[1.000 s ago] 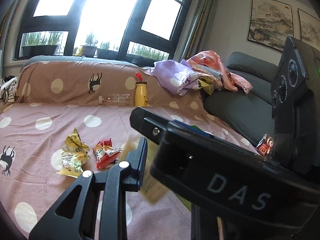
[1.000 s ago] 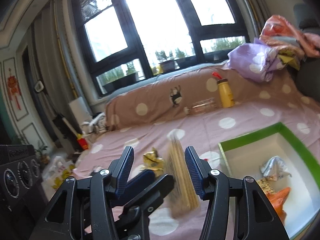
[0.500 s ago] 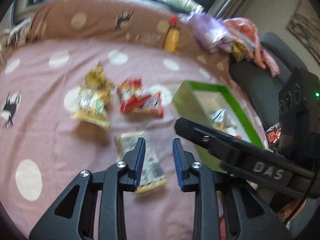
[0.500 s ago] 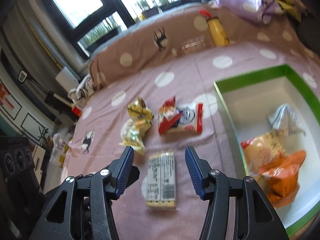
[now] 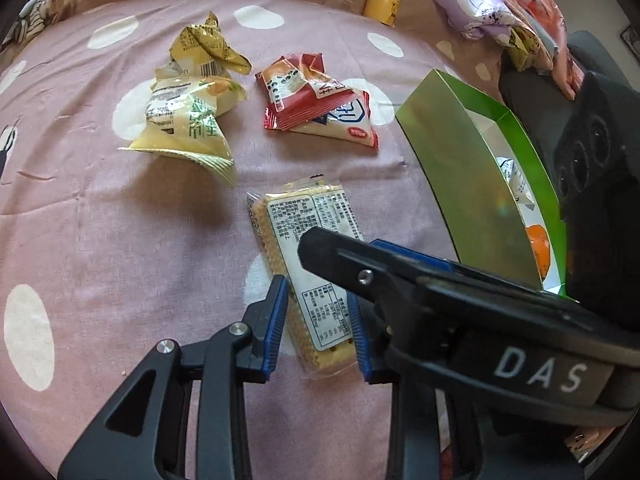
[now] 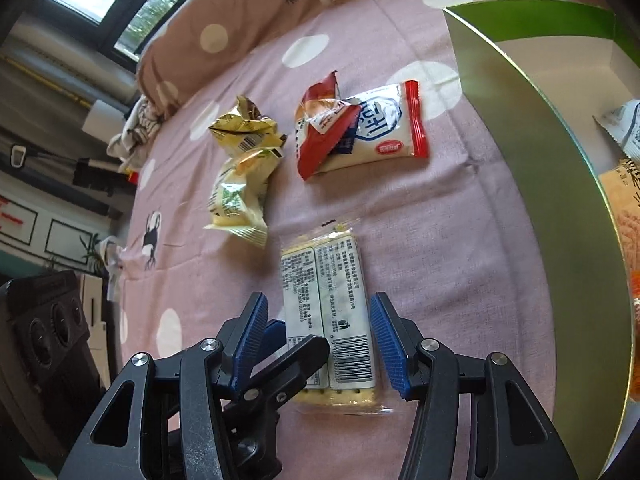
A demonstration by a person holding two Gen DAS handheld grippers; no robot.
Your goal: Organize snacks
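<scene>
— Where is the cracker pack right now?

— The cracker pack (image 5: 310, 280) (image 6: 330, 320) lies flat on the pink spotted bedspread (image 5: 100, 220) (image 6: 420, 220), label side up, with its barcode end toward my right camera. Both of my tools are set around it.

— How do the tools stand?

— My left tool (image 5: 318, 326) has its blue pads on either side of the pack's near end, close to the edges, narrow but not pressing as far as I can see. My right tool (image 6: 320, 344) is spread wider, one pad on each side of the pack with some bedspread showing between pad and wrapper. Neither has the pack lifted. In my right view one finger of the left tool crosses over the pack's lower left corner; in my left view the right tool's black body reaches across over the pack.

— And the other snacks?

— Beyond the pack, two yellow bags (image 5: 188, 120) (image 6: 240, 184) lie crumpled together on my left, and a red and white bag (image 5: 320, 108) (image 6: 360, 128) lies just beside them on my right. They are apart from the cracker pack.

— The box?

— The green box (image 5: 460, 152) (image 6: 540, 128) sits to the right of the pack, near it but not touching. Inside I can see a white wrapper (image 6: 624, 128) and something orange (image 5: 538, 248); the rest is hidden by the wall. A yellow bottle (image 5: 384, 0) stands at the far edge of the bed.
</scene>
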